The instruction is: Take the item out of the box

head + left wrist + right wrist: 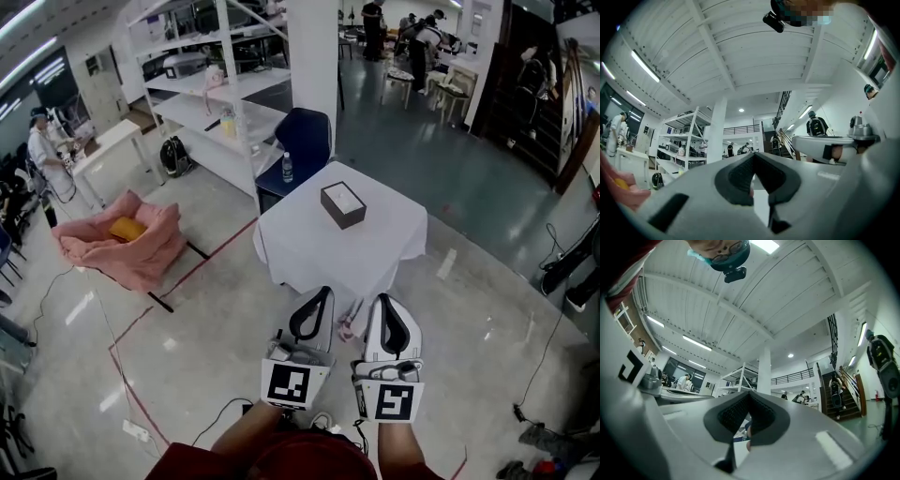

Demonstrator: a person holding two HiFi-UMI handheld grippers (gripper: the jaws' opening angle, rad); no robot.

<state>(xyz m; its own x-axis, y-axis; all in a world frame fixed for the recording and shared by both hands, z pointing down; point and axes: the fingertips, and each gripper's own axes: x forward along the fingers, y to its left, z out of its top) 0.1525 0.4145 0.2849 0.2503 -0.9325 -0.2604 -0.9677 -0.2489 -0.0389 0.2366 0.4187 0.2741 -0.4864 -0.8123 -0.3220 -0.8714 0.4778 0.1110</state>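
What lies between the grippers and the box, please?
Only bare white tablecloth, seen in the head view, separates the box from the left gripper and right gripper.

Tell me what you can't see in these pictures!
- Inside the box: head view, too far and small to tell.
- The bottle, its label: head view, too tiny.
- The table: both gripper views, mostly hidden behind the left claw and right claw.
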